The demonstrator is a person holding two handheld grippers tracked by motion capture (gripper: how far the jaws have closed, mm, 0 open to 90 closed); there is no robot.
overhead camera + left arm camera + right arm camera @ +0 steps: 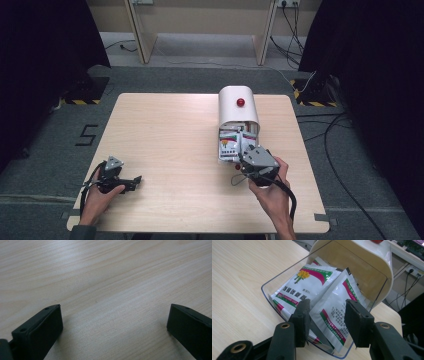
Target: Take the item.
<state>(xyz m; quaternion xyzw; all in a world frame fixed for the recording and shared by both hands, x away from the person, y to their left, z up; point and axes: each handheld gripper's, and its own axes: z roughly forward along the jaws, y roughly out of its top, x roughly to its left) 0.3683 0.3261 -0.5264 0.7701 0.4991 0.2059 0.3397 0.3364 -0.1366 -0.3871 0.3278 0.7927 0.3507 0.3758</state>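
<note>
High view: at centre right, the right gripper (246, 156) reaches into the white container (238, 106) on the bench (165, 135); the left gripper (131, 181) idles lower left.

Left gripper view: jaws wide apart over bare wood.

Right gripper view: jaws straddle a tilted sachet (331, 312), not visibly pressing, positioned to pinch it.

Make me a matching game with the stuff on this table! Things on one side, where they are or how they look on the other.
Things:
1. red knob
2. packet
3. left gripper
4. right gripper

Descriptions:
A. lying on bare wood, jaws wide apart
B. on top of the white container
C. jaws on either side of a packet
D. white with green and pink stripes, leaning in the clear tray

Pairs: 1-B, 2-D, 3-A, 4-C
</note>
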